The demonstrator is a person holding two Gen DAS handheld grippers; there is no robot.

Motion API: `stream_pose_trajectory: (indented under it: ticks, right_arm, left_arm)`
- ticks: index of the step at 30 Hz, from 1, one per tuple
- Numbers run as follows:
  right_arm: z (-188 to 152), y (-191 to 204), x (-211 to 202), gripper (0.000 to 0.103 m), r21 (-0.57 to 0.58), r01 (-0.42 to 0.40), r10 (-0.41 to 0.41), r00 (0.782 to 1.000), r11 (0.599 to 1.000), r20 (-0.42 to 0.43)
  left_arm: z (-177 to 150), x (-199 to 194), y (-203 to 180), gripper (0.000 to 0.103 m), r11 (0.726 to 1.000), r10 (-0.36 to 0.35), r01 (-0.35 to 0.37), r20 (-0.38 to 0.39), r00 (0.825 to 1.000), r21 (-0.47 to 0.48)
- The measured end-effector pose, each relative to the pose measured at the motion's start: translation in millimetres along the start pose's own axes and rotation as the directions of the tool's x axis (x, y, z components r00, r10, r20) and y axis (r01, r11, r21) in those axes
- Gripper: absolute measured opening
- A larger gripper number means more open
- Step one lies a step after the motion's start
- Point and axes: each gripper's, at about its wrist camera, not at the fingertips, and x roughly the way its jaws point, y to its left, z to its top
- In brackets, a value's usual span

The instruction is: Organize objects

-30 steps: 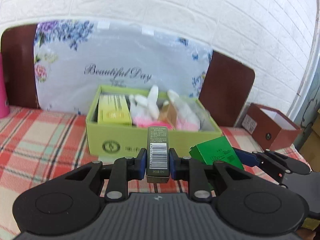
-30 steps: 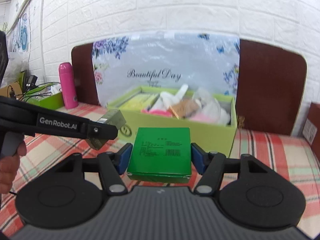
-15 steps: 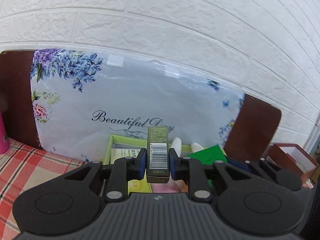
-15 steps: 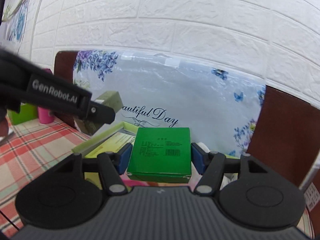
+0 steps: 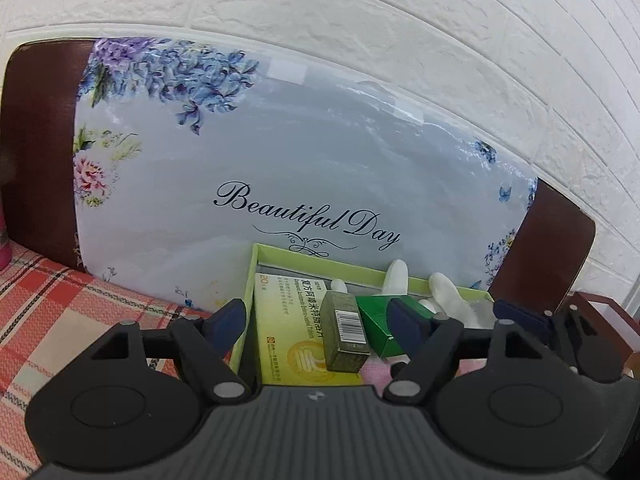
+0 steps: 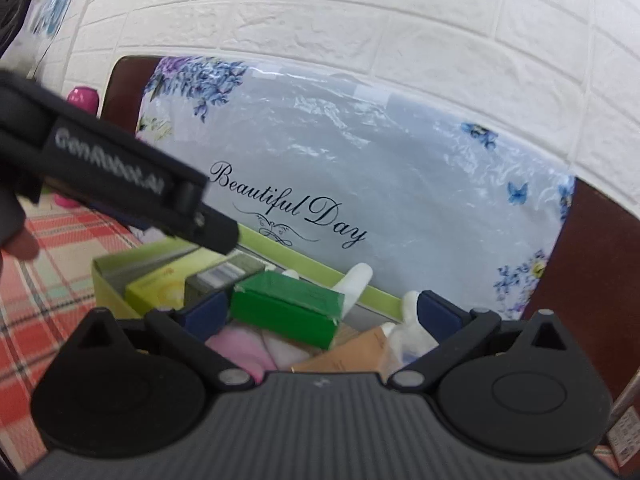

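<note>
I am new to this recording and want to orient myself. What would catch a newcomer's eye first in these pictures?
First, the big floral board reading "Beautiful Day", leaning against the white brick wall behind everything. Below it stands the light green tray, crowded with packets. On top of these lie the green box and the olive carton with a barcode, each between the wide open jaws of the right gripper and left gripper, which have just been opening.
</note>
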Motion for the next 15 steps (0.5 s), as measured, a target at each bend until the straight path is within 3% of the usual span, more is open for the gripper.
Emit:
stream_pose_trajectory:
  ticks: [6,11,15]
  right_arm:
    - [-1,-6,-36,0.103,0.075,0.022,-0.021,1.000,0.997,-0.007]
    - [1,-21,-74,0.103,0.212,0.015,0.003,0.997,0.977,-0.083]
    - [-9,-29,-111,0.103,0.323,0.010,0.036,0.990,0.946,-0.135]
  left_arm:
    - [0,-27,-8,0.082,0.998,0.057,-0.057,0.002,0.998,0.005]
    - [-7,-59,-32,0.085,0.983,0.172,-0.166,-0.084,0.981,0.076]
    - [-28,-88,-49,0.086,0.981,0.177,-0.167,-0.095,0.980,0.103]
